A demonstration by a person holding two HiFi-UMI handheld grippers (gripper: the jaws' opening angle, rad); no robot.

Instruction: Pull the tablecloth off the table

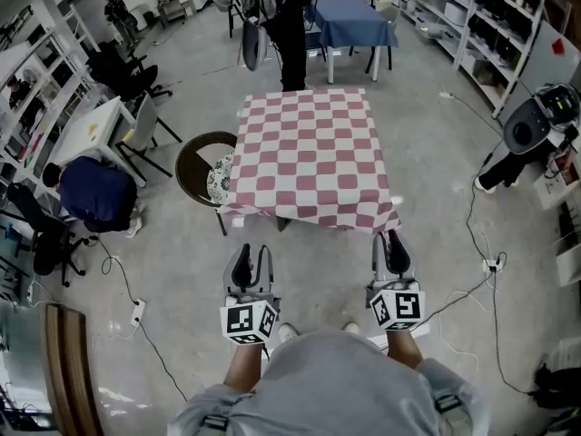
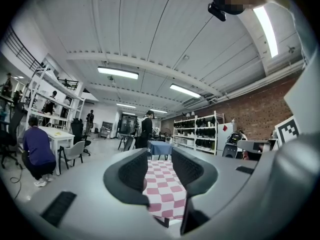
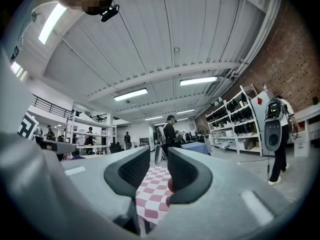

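A red-and-white checked tablecloth (image 1: pixel 309 157) covers a square table ahead of me, hanging over its near edge. My left gripper (image 1: pixel 251 260) hovers short of the near left corner, jaws apart with nothing between them; through them the tablecloth (image 2: pixel 162 189) shows farther off. My right gripper (image 1: pixel 392 248) sits just off the near right corner, jaws slightly apart and empty, and the cloth (image 3: pixel 152 191) appears beyond its gap. Neither gripper touches the cloth.
A round dark stool with a patterned cushion (image 1: pixel 207 166) stands left of the table. A person in black (image 1: pixel 289 25) stands behind it, near a blue-covered table (image 1: pixel 349 21). A person in blue (image 1: pixel 91 193) crouches at left. Cables (image 1: pixel 472 271) trail on the floor at right; shelving (image 1: pixel 481 25) lines the right wall.
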